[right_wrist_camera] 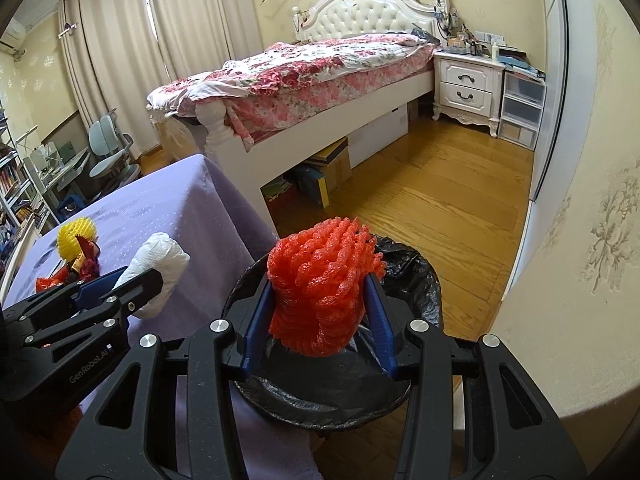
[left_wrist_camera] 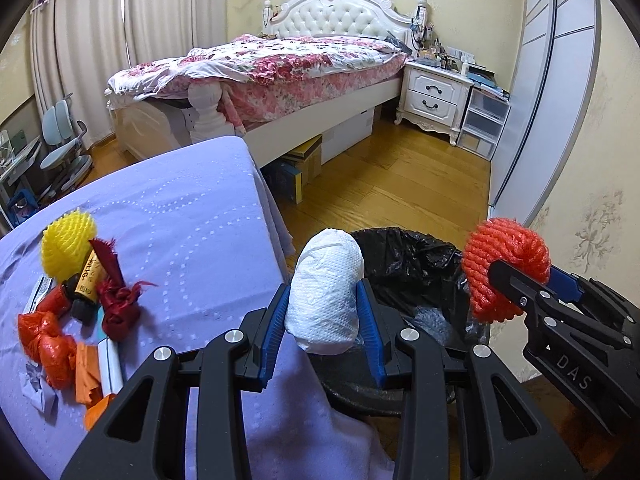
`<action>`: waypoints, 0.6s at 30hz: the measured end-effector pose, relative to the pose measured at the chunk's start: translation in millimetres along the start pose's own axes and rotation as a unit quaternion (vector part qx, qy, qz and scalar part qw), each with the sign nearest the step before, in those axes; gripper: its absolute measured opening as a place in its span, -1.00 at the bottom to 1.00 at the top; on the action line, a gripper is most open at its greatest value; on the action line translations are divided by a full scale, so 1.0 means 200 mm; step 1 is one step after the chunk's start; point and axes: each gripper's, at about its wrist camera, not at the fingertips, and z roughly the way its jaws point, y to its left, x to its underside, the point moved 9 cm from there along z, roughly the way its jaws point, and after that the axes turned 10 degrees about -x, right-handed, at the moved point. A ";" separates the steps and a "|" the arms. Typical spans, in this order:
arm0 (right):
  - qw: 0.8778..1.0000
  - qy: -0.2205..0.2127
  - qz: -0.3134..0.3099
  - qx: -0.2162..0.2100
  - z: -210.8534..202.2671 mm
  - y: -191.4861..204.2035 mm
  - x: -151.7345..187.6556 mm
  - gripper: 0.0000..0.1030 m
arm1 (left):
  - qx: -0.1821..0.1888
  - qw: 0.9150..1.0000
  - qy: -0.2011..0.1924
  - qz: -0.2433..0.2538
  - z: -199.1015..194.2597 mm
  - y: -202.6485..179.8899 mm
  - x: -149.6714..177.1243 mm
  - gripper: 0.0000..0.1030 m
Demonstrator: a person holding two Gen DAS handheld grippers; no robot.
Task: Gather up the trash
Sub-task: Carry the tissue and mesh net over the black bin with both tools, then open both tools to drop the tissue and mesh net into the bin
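On the lilac table [left_wrist_camera: 192, 216], leftover scraps lie at nine o'clock. The left tool [left_wrist_camera: 323, 316] pinches a crumpled white paper towel wad [left_wrist_camera: 326, 292] beside the black-lined bin [left_wrist_camera: 404, 256]; the right tool [right_wrist_camera: 320, 312] clamps a ribbed red foam fruit net [right_wrist_camera: 320, 280] over it, at center.

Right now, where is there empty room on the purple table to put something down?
The purple cloth is bare from the yellow net across to its far and bin-side edges. The near left corner is crowded: red bags, a small bottle, orange scraps.
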 end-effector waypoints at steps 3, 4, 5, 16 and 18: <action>1.000 0.000 0.003 -0.001 0.01 -0.02 -0.01 -0.14 | -0.002 1.000 0.001 0.003 0.02 -0.01 -0.01 -0.29; 1.000 0.000 0.004 -0.001 0.02 -0.03 -0.01 -0.13 | -0.004 1.000 0.001 0.003 0.02 -0.01 -0.01 -0.28; 1.000 -0.001 0.005 0.000 0.02 -0.03 -0.02 -0.12 | -0.003 1.000 0.003 0.002 0.03 -0.02 -0.01 -0.24; 1.000 -0.010 0.025 0.014 0.02 -0.09 -0.04 0.31 | -0.013 1.000 0.004 -0.020 0.02 0.02 -0.01 0.48; 0.999 -0.011 0.027 0.014 0.01 -0.09 -0.03 0.34 | -0.015 1.000 0.005 -0.021 0.01 0.03 0.00 0.49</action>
